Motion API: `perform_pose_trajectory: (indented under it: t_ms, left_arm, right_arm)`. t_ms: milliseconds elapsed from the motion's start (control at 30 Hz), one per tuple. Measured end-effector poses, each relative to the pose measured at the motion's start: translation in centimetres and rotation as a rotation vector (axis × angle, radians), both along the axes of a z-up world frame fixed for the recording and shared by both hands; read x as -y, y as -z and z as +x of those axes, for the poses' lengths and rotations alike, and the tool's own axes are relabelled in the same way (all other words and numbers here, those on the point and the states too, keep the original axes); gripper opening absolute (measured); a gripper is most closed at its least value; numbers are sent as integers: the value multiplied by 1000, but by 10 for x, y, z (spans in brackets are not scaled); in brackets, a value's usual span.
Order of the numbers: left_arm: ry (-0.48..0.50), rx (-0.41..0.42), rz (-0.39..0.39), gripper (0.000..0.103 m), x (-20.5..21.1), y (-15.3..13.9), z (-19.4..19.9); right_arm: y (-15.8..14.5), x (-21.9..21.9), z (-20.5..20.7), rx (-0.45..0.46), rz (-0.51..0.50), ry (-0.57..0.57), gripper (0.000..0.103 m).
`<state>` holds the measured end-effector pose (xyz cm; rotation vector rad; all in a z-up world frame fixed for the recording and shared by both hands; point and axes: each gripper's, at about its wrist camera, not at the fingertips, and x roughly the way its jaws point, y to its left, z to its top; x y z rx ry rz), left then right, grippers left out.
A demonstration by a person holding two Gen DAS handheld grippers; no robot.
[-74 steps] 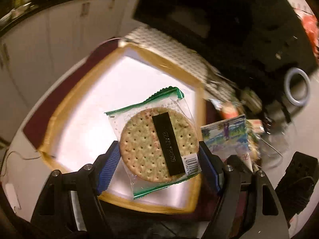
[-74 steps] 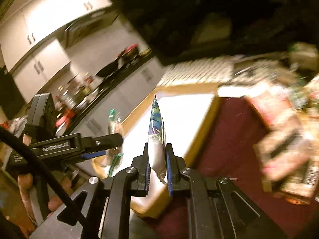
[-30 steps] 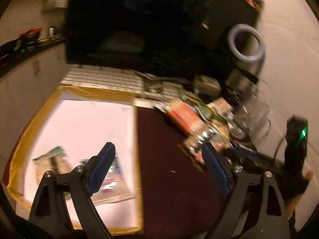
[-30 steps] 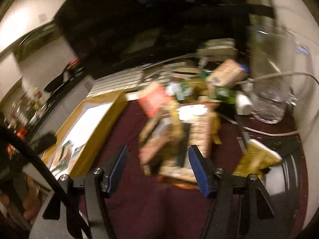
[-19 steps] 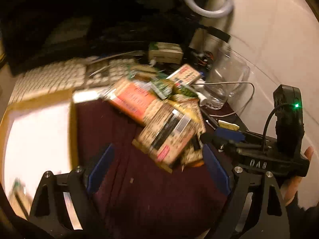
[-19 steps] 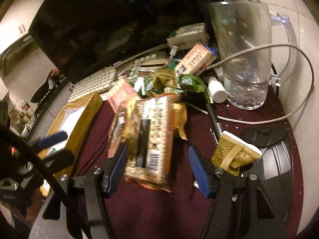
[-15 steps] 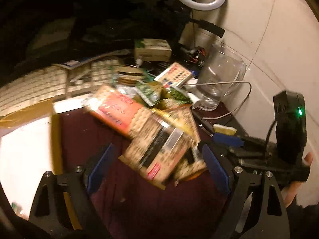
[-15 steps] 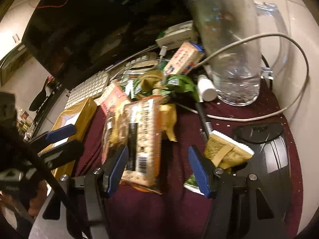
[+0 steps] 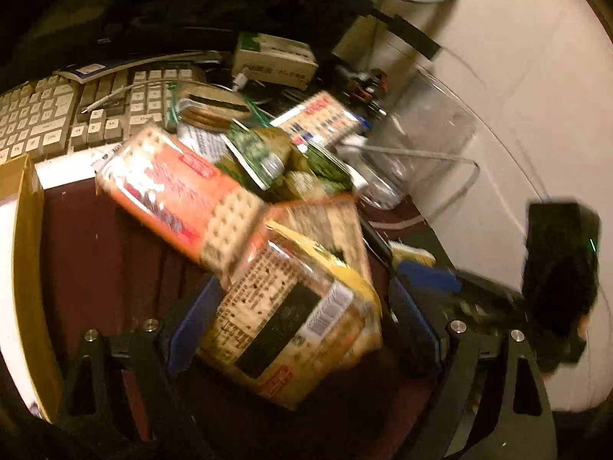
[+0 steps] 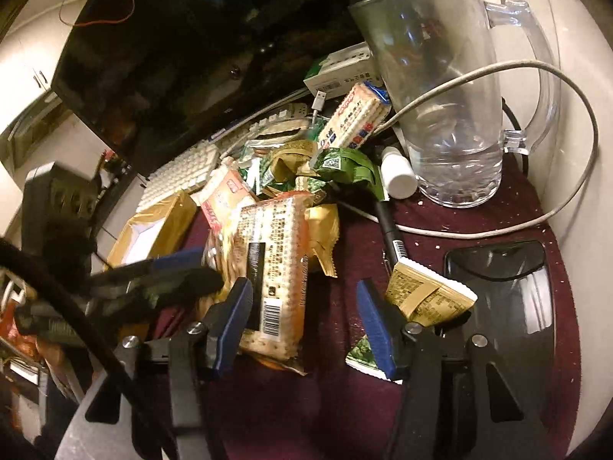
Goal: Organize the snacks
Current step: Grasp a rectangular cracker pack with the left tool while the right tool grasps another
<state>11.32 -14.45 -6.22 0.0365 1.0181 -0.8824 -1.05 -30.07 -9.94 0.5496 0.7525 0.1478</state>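
A pile of snack packets lies on the dark red mat (image 10: 345, 402). A long cracker pack with a barcode (image 9: 291, 314) (image 10: 277, 268) lies on top at the near side. My left gripper (image 9: 299, 318) is open with its blue pads either side of this pack, not closed on it. It also shows in the right wrist view (image 10: 172, 272), at the pack's left. My right gripper (image 10: 306, 322) is open and empty, just right of the same pack. An orange cracker pack (image 9: 180, 195), green packets (image 10: 345, 168) and a small tan packet (image 10: 425, 299) lie around.
A cardboard tray with a white floor (image 10: 153, 230) (image 9: 19, 230) stands left of the pile. A clear plastic jug (image 10: 452, 96) with a grey cable, a keyboard (image 9: 57, 115), a dark monitor (image 10: 191, 57) and a black mouse pad (image 10: 509, 287) crowd the back and right.
Both grippers let go of their snacks in the tray, opened, and swung right to the pile. In the last half second both moved closer around the long cracker pack.
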Motion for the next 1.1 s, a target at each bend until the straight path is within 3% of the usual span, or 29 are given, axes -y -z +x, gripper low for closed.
perform_pose_trajectory:
  t_ms: [133, 367, 400, 467, 533, 667, 767, 1000, 1067, 1100]
  left_arm:
    - [16, 21, 23, 90, -8, -1, -21]
    - [-1, 119, 118, 90, -7, 8, -43]
    - [-14, 117, 135, 88, -7, 11, -43]
    - [-45, 138, 179, 76, -6, 13, -46]
    - [-58, 168, 202, 75, -9, 14, -56]
    - [-233, 198, 145, 74, -35, 9, -76]
    - [-312, 191, 110, 74, -51, 7, -87]
    - [-441, 208, 48, 74, -73, -6, -95]
    - [-465, 210, 48, 74, -78, -9, -95]
    - [-476, 207, 42, 74, -81, -10, -94]
  right_arm:
    - [2, 7, -1, 9, 70, -13, 57]
    - [5, 6, -1, -6, 75, -23, 57]
    - [5, 5, -1, -8, 68, -27, 57]
    - [5, -1, 1, -12, 53, -36, 57]
    - [5, -8, 3, -16, 24, -42, 57]
    - [6, -20, 8, -22, -25, -44, 57]
    - [6, -31, 17, -34, -67, -30, 57]
    - [4, -72, 44, -90, -211, 48, 66]
    - [7, -83, 49, -119, -300, 74, 65]
    - [10, -84, 50, -131, -322, 83, 59]
